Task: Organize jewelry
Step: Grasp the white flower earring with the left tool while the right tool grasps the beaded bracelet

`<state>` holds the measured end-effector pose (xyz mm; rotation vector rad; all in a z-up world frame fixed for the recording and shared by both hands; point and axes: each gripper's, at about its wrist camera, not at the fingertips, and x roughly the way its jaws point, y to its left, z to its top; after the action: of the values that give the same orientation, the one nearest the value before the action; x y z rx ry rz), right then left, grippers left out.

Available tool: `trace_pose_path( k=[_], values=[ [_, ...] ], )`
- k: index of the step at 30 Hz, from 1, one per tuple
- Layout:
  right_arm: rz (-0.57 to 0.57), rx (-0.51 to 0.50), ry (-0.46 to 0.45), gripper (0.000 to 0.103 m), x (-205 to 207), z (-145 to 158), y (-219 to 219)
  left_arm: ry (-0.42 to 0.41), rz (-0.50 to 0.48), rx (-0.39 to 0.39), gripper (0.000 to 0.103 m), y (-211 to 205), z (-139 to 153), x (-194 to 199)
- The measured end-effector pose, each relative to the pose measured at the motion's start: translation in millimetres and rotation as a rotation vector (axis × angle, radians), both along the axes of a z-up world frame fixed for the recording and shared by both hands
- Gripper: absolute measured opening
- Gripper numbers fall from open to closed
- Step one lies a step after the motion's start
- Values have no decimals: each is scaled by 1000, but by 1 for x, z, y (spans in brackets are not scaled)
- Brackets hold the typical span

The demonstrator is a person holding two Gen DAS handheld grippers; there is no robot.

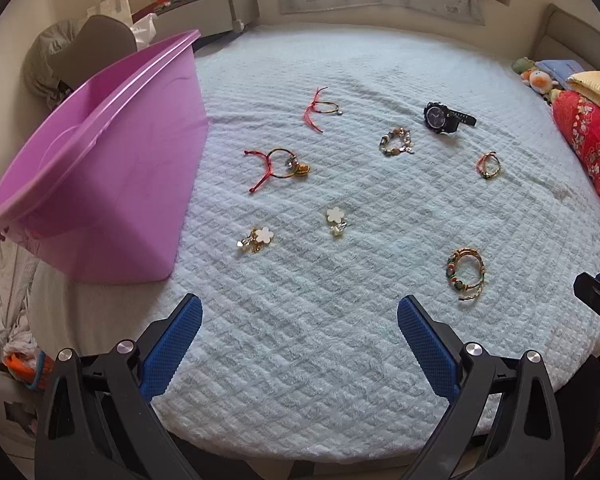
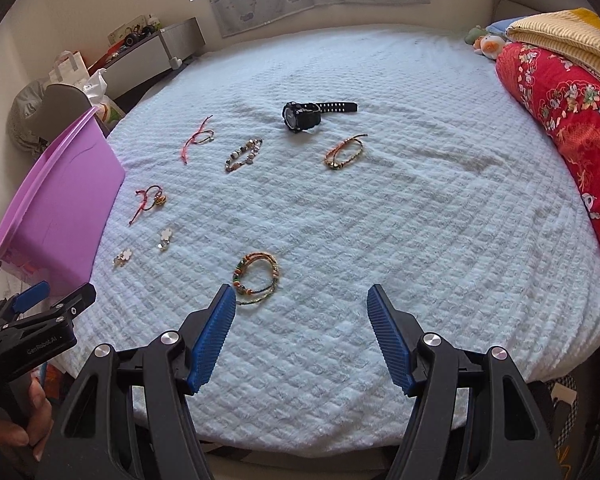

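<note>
1. L claw [image 1: 300, 320] spread wide, nothing btwn the blue pads, hovering over near edge of bed [image 1: 340, 380].
2. R claw [image 2: 301, 312] also spread, empty; its left pad tip just beside the multi-strand beaded bracelet [image 2: 257, 280].
3. White flower earring pair, near one [image 1: 257, 238] and far one [image 1: 336, 219], lie ahead of L claw, apart from each other.
4. Red-cord bracelet w/ bells [image 1: 282, 166] further out; 2nd red-cord bracelet [image 1: 320, 110] beyond it.
5. Charm bracelet [image 1: 396, 142] mid-bed, black watch [image 1: 446, 118] just behind it, small woven bracelet [image 1: 489, 165] to the right.
6. Purple plastic bin [image 1: 100, 168] at bed's left edge, tilted, no jewelry seen inside.
7. Red floral quilt [image 2: 564, 128] along right side.
</note>
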<state>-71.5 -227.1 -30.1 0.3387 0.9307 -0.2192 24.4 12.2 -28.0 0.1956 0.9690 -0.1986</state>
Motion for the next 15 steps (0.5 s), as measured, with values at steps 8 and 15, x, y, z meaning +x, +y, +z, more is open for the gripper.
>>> trace_pose_path(
  k=[8,15],
  values=[
    [8,38,45,65,8,-32,-3,9,92,13,96,26,-20,4],
    [46,41,79,65,21,-54,7,55,141,5,97,38,-39,15]
  ],
)
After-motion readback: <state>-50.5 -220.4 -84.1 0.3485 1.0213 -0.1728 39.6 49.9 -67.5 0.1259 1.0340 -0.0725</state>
